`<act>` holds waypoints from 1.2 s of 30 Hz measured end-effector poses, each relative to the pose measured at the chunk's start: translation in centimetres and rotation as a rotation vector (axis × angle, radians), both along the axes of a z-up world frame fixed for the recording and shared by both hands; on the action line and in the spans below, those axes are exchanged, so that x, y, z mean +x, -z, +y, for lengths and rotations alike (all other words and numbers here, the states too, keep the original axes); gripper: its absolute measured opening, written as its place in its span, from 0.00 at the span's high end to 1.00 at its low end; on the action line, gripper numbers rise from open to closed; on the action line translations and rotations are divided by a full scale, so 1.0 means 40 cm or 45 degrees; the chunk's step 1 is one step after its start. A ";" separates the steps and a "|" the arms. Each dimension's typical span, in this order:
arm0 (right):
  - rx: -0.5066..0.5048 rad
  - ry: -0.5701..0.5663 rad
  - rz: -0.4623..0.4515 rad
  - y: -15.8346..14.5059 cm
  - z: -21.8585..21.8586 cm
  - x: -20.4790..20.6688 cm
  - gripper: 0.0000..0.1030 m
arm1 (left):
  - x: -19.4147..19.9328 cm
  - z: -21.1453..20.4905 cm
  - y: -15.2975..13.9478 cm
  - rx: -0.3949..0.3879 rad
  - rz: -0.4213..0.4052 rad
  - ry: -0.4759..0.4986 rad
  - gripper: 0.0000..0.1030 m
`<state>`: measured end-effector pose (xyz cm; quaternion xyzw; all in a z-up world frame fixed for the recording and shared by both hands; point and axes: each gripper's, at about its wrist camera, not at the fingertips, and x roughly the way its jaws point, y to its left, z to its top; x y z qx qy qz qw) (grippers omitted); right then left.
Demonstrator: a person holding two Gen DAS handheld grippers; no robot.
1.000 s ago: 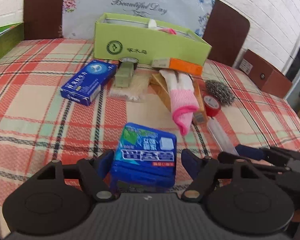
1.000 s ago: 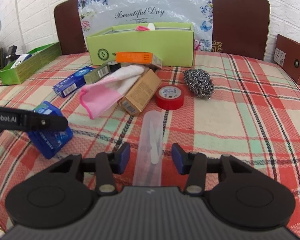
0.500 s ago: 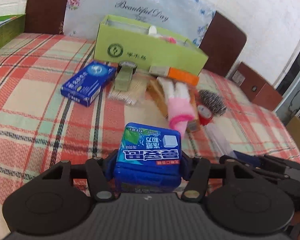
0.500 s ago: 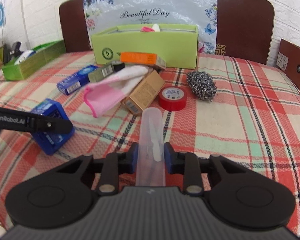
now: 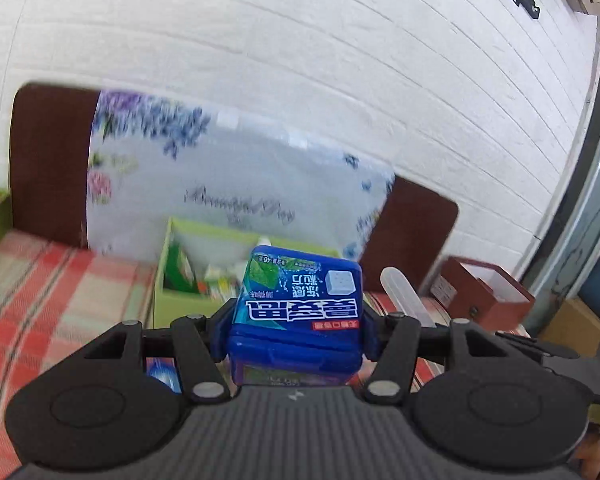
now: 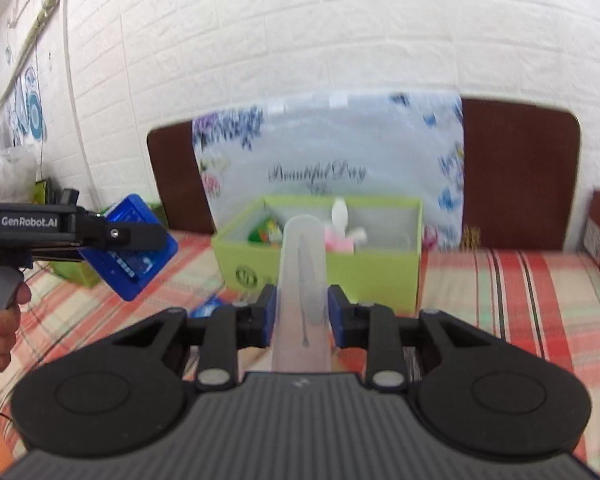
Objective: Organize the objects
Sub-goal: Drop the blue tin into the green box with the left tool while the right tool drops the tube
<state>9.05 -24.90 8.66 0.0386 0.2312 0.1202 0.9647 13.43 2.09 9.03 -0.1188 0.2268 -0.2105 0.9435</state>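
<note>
clear tube in right tongs points toward green box.

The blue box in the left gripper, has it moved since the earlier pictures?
Yes. The blue box has risen off the checked cloth, now level with the green box.

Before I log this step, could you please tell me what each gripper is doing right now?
Left gripper: closed on the blue box, lifted off the table.
Right gripper: closed on the clear plastic case, also lifted.
</note>
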 end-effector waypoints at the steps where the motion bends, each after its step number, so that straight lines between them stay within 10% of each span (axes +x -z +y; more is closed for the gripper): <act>1: -0.018 0.002 -0.025 -0.014 0.004 0.036 0.74 | 0.029 -0.002 -0.007 -0.013 -0.001 -0.009 0.41; 18: -0.114 -0.015 -0.009 0.097 0.062 0.518 0.74 | 0.439 -0.008 0.117 0.019 0.109 -0.119 0.40; 21: -0.157 -0.017 0.022 0.147 0.062 0.550 0.72 | 0.452 -0.005 0.148 0.021 0.096 -0.173 0.09; 24: -0.222 0.009 0.035 0.187 0.061 0.559 0.23 | 0.446 -0.003 0.165 0.071 0.060 -0.217 0.05; 36: -0.182 0.076 -0.116 0.080 0.014 0.406 0.00 | 0.266 -0.027 0.033 0.146 -0.047 -0.224 0.05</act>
